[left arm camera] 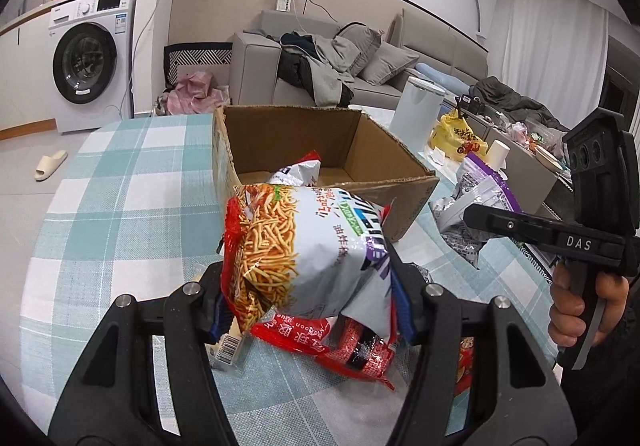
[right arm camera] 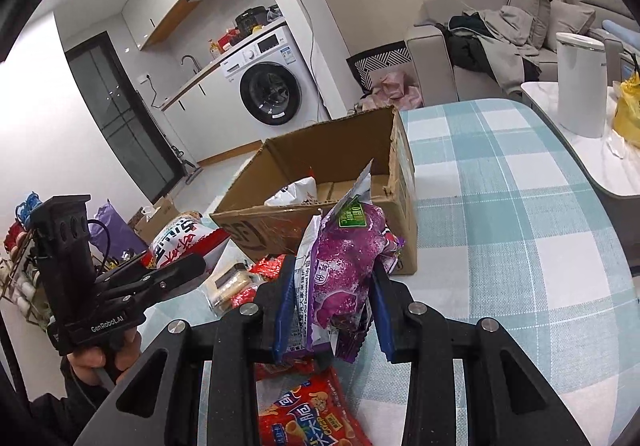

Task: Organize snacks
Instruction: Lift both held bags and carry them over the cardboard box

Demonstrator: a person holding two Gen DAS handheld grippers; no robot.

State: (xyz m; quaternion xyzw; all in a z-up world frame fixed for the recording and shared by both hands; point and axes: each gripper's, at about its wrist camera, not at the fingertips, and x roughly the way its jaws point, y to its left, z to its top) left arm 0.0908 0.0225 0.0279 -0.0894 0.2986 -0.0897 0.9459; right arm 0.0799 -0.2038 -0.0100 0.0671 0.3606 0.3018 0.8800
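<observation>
My left gripper (left arm camera: 310, 286) fingers are clamping a silver-and-red crinkled noodle-snack bag (left arm camera: 304, 246); my right gripper (right arm camera: 330, 306) fingers are pinching a purple foil snack bag (right arm camera: 346, 266). Both bags are hanging above the checked-cloth bench (right arm camera: 520, 226), near the open brown cardboard box (left arm camera: 380, 182), apparently holding one silver packet (left arm camera: 298, 172).

Snack bags (left arm camera: 304, 246) (right arm camera: 344, 270): glossy crinkled foil-plastic. Box (left arm camera: 360, 150): matt brown corrugated cardboard, rough torn edges. Table (left arm camera: 132, 182) cover: smooth checked cloth. Left gripper (left arm camera: 308, 306): matt black plastic, metal bolts.
</observation>
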